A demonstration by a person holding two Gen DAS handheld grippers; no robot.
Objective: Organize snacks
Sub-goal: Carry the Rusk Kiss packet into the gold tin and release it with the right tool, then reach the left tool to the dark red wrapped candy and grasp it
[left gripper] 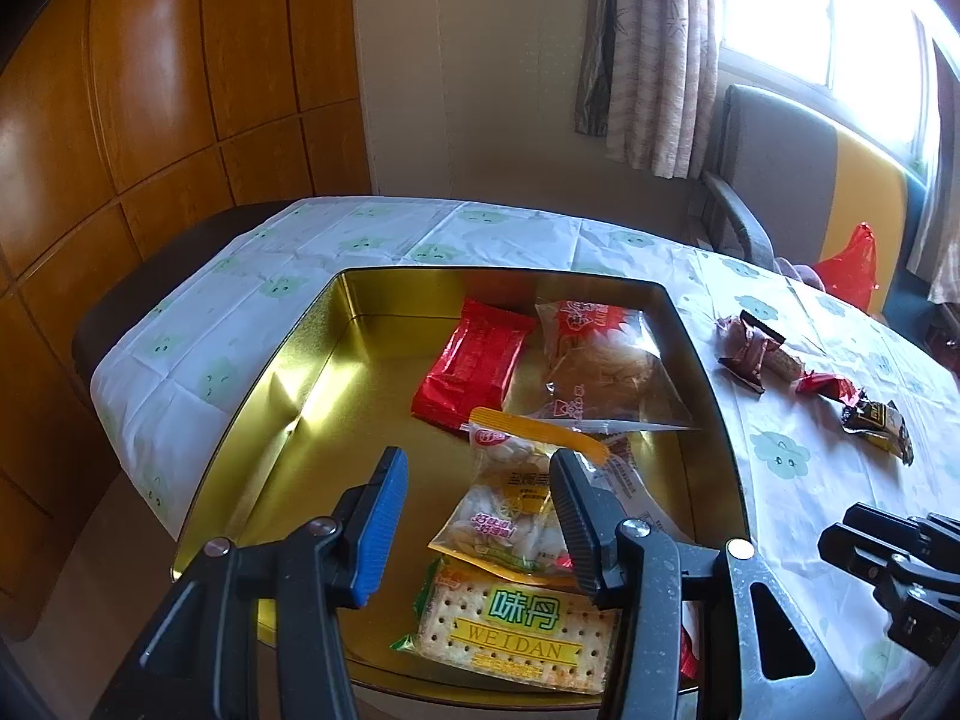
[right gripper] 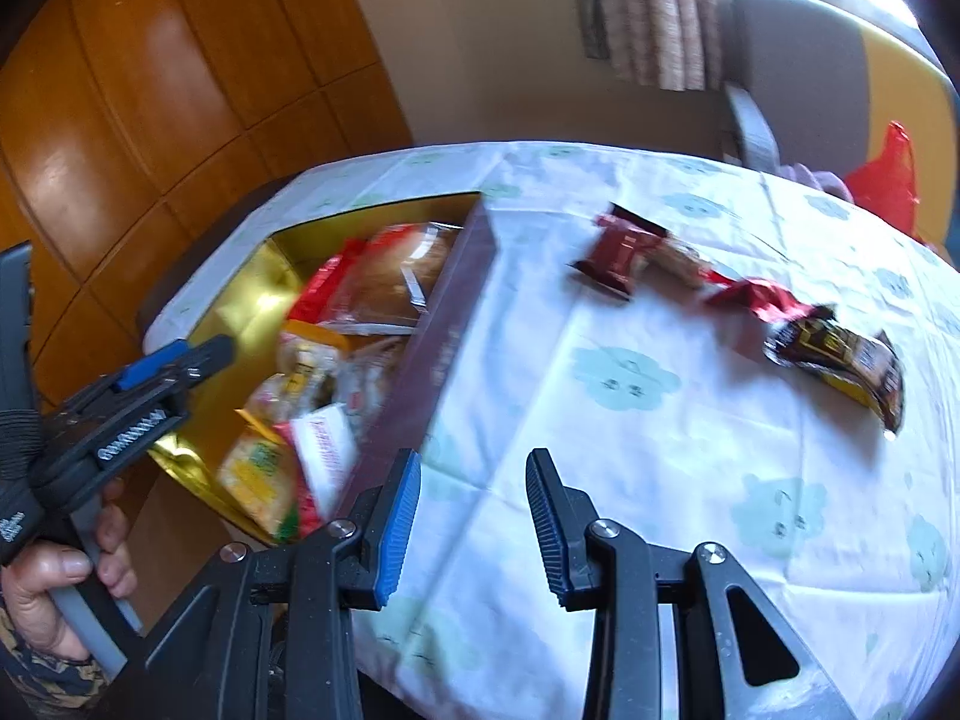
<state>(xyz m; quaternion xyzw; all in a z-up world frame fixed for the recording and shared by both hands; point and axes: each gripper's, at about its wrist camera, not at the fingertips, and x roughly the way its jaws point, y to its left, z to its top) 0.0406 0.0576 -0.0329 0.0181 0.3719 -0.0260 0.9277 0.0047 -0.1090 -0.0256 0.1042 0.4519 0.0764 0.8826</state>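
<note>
Sunlit dining room, wood-panelled wall on my left, and a table under a white tablecloth [right gripper: 630, 468] printed with pale green clouds. Nearest on my left wrist view, the left gripper [left gripper: 477, 519] hangs over the gold tin [left gripper: 288, 396], its jaws spread wide and gripping nothing. Right under them lies the WEIDAN cracker pack [left gripper: 516, 636] at the near end of the tin, and just beyond it the orange-topped snack bag [left gripper: 516, 498] overlaps it. Farther in, the red packet [left gripper: 474, 366] and the clear bread bag [left gripper: 606, 366] sit side by side against the tin's far end.

Over on my right wrist view, which is blurred, the right gripper [right gripper: 474, 525] hovers above bare cloth just beside the tin's purple outer wall, jaws apart, empty. Well beyond it, three loose snacks lie in a line on the cloth: the black-and-yellow bar [right gripper: 840, 366] nearest, the small red wrapper [right gripper: 756, 300] touching it, then the maroon wrapper [right gripper: 624, 252]. Past the table edge, a grey and yellow chair [left gripper: 780, 180], a red plastic bag [left gripper: 852, 264] and a curtained window [left gripper: 660, 48]
</note>
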